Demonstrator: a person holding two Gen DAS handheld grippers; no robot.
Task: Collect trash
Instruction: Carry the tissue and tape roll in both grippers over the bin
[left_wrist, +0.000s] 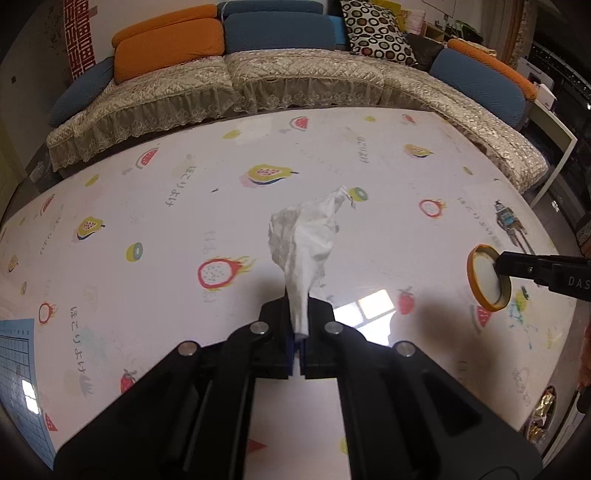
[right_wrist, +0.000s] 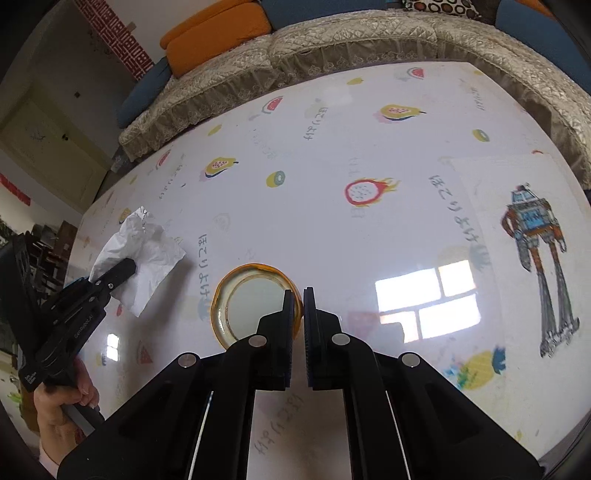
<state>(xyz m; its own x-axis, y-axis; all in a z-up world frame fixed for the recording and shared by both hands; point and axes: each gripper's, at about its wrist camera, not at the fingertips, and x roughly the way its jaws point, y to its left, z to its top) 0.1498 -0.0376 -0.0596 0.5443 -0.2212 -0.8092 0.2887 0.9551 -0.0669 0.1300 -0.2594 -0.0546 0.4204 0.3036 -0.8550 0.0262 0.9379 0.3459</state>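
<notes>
A: Where do the two hands stand?

B: Both grippers tilt steeply down over the table (left_wrist: 147, 206). In the left wrist view the left gripper (left_wrist: 298, 314) fills the bottom middle of the frame, its fingers pressed together on a crumpled white tissue (left_wrist: 303, 243) that sticks up from them towards the frame's centre. In the right wrist view the same gripper (right_wrist: 123, 267) reaches in from the lower left, and a hand (right_wrist: 61, 410) grips its handle at the bottom left corner.

A: And the right one?

B: The right gripper (right_wrist: 299, 306) sits at the bottom middle of its own view. Its fingers pinch the rim of a round yellow jar lid (right_wrist: 243, 299), inner side towards the camera, with a thin gap between the pads where the rim sits. In the left wrist view that gripper (left_wrist: 498, 267) comes in from the right edge holding the lid (left_wrist: 484, 277) on its edge.

A: Any containers?

B: Only the lid, whose pale inside looks bare. Whether the lid or the tissue touches the table, I cannot tell.

A: How much room is there?

B: The fruit-print tablecloth is wide and mostly bare ahead of both grippers. A robot drawing (right_wrist: 535, 258) lies flat at the right of the right wrist view. A sofa (left_wrist: 258, 74) with orange and blue cushions runs along the table's far edge across the top of both frames.
</notes>
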